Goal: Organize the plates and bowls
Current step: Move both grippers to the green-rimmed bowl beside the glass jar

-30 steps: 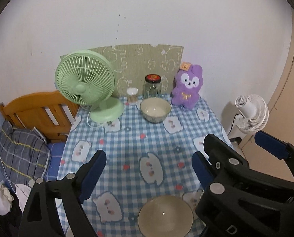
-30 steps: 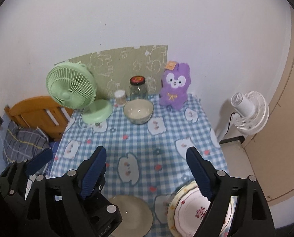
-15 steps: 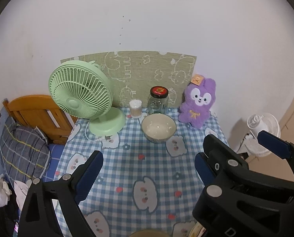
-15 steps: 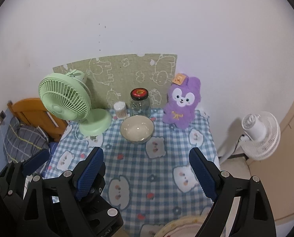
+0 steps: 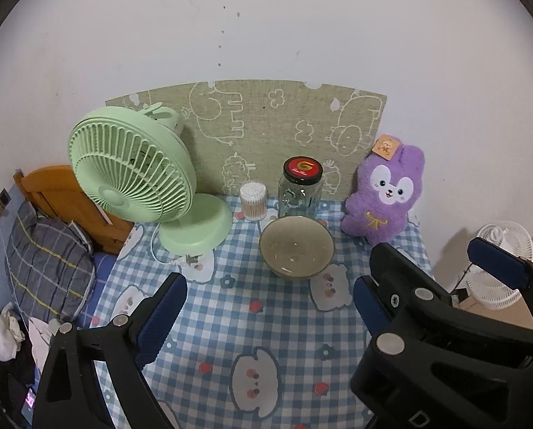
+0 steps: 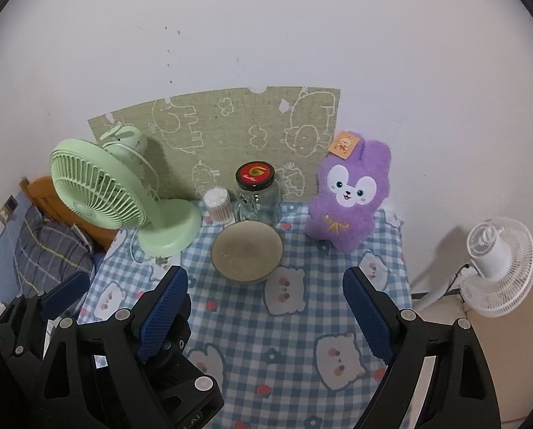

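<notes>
The right gripper (image 5: 441, 279) hides the tablecloth's (image 5: 259, 307) right edge, and the lid's (image 6: 255, 176) lettering is illegible.

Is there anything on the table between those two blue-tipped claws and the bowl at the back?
Nothing visible. Only bare checked tablecloth lies between the open right gripper and the bowl. The jar, cotton swabs, fan and plush rabbit stand behind or beside it.

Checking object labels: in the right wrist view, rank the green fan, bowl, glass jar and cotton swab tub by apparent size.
1. green fan
2. bowl
3. glass jar
4. cotton swab tub
The bowl sits nearer the camera, so its lead over the jar is unsure.
</notes>
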`<state>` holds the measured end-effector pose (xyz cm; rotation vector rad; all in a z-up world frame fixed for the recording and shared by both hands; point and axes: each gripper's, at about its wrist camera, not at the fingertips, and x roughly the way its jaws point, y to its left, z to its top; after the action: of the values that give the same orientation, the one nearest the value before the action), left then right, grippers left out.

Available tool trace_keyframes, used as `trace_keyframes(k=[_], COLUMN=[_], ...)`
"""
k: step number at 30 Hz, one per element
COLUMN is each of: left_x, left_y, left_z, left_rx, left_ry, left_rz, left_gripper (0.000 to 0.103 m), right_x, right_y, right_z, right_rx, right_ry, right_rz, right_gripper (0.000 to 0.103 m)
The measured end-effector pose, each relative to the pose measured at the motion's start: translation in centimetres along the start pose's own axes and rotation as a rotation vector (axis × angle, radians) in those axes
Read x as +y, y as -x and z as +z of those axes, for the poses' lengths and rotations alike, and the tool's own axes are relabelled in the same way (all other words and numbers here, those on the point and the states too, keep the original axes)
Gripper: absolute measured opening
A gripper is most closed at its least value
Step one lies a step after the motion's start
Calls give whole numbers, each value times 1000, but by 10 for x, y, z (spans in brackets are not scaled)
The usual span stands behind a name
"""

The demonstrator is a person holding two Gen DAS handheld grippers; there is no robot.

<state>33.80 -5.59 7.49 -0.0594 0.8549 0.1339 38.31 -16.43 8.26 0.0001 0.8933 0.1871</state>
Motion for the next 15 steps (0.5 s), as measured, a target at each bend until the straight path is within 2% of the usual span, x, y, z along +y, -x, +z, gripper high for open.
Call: trace_keyframes(k=[15], left_x=[-7], left_y=[-77], left_z=[21], left_rx=[46], left_ry=[3], left_rz=[35], left_gripper=[95], right_x=[-13], right_y=[-79], right_z=[21], right_rx=[32], right_ry=[15], right_rz=[-18], right_gripper=[91])
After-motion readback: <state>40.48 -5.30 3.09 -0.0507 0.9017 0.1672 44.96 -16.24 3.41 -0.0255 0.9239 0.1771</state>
